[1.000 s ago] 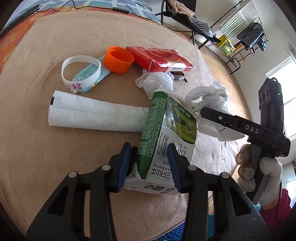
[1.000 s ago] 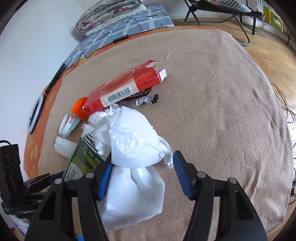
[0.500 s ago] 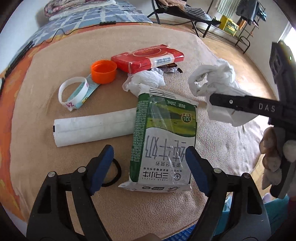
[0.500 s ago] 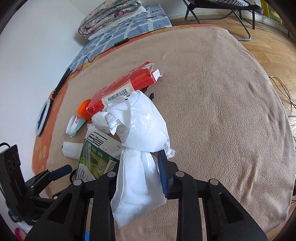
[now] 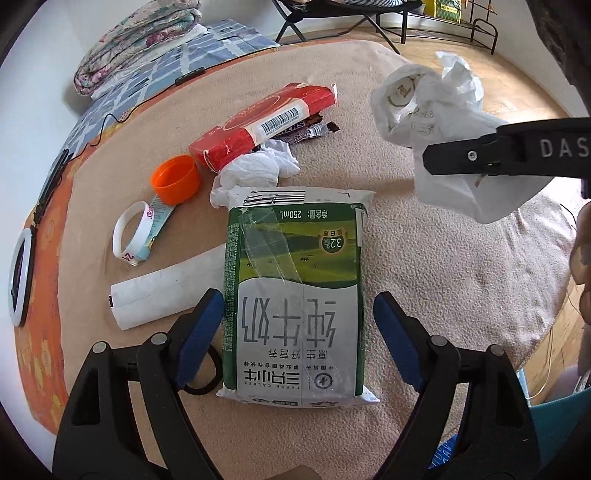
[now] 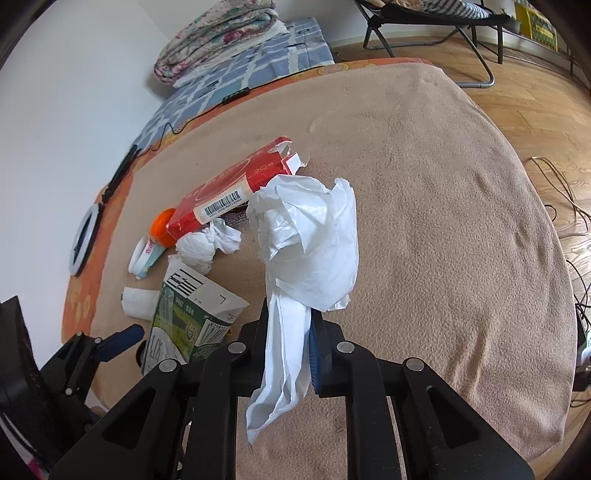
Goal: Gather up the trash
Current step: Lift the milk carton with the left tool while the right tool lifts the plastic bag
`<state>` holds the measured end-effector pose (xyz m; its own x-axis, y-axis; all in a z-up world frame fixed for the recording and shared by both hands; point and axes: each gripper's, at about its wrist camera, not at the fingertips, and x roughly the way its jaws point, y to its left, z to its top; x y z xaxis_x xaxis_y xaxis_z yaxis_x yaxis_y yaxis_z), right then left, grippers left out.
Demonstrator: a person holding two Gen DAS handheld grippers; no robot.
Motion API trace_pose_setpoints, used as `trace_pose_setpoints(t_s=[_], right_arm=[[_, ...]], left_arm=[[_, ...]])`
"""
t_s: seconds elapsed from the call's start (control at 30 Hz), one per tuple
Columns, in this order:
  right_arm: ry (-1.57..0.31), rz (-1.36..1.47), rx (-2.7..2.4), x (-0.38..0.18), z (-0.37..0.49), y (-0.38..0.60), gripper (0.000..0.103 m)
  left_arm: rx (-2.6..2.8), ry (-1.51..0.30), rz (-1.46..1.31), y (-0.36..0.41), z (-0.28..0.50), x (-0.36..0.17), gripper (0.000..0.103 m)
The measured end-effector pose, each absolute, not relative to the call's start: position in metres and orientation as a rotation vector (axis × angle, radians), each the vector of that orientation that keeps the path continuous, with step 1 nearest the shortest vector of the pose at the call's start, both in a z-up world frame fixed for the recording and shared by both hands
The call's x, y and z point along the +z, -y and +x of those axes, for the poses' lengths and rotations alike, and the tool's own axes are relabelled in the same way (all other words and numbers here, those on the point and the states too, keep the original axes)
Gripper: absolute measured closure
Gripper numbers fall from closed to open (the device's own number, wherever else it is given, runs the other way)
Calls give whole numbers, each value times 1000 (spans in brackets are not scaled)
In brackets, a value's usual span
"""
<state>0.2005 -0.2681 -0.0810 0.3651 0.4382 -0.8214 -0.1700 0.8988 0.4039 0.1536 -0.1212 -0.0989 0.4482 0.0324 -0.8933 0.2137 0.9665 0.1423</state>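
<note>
1. Since a second ago the left gripper point(image 5: 297, 325) has let go of the milk carton point(image 5: 295, 291), and its jaws now stand wide apart on either side of it
2. Meanwhile the right gripper point(image 6: 291, 328) has closed its jaws on the white plastic bag point(image 6: 314, 247), which hangs lifted above the beige blanket point(image 6: 443, 221)
3. Only the left wrist view shows the black hair tie point(image 5: 207, 373) beside the carton's near end and the whole paper roll point(image 5: 162, 291)
4. Both views show the red box point(image 5: 258, 125), orange cap point(image 5: 176, 179) and crumpled tissue point(image 5: 255, 170) toward the blanket's far left
5. Wooden floor point(image 6: 535, 92) lies beyond the blanket's right edge, and a folded quilt point(image 6: 221, 33) at the far wall
</note>
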Motion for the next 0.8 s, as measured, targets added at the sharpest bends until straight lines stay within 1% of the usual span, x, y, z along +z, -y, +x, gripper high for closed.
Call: trace_pose_setpoints(t_s=[0.07, 0.1, 0.2, 0.23, 0.27, 0.3, 0.33, 0.4, 0.43, 0.47, 0.5, 0.53, 0.67, 0.8], right_arm=[[-1130, 263, 396, -80, 200, 270, 89], [-1127, 258, 397, -79, 199, 270, 89], [-1113, 228, 398, -76, 197, 269, 89], [-1108, 219, 398, -75, 196, 269, 89], [-1105, 214, 397, -74, 195, 269, 89], [-1103, 212, 397, -74, 195, 269, 89], [-1101, 212, 397, -73, 194, 270, 89], [-1097, 211, 397, -72, 192, 271, 89], [-1093, 205, 395, -71, 192, 271, 89], [-1090, 201, 394, -70, 191, 271, 89], [-1089, 201, 394, -69, 190, 271, 89], [-1089, 202, 396, -69, 189, 271, 89], [-1083, 194, 398, -67, 186, 272, 89], [-1077, 181, 399, -66, 186, 271, 89]], left_arm=[[-124, -1099, 236, 119, 155, -99, 17], [-130, -1093, 222, 117, 155, -98, 24], [-158, -1088, 154, 109, 155, -93, 25], [-167, -1081, 132, 107, 154, -91, 37], [-176, -1071, 121, 106, 153, -87, 46], [-187, -1069, 112, 106, 151, -84, 60], [-187, -1063, 112, 107, 151, -80, 62], [-179, -1055, 132, 109, 149, -77, 62], [-172, -1064, 125, 109, 151, -78, 55], [-164, -1085, 120, 110, 151, -82, 45], [-155, -1099, 122, 111, 151, -85, 23], [-136, -1090, 131, 111, 152, -87, 14], [-76, -1115, 201, 114, 155, -102, 13], [-93, -1127, 143, 106, 163, -109, 13]])
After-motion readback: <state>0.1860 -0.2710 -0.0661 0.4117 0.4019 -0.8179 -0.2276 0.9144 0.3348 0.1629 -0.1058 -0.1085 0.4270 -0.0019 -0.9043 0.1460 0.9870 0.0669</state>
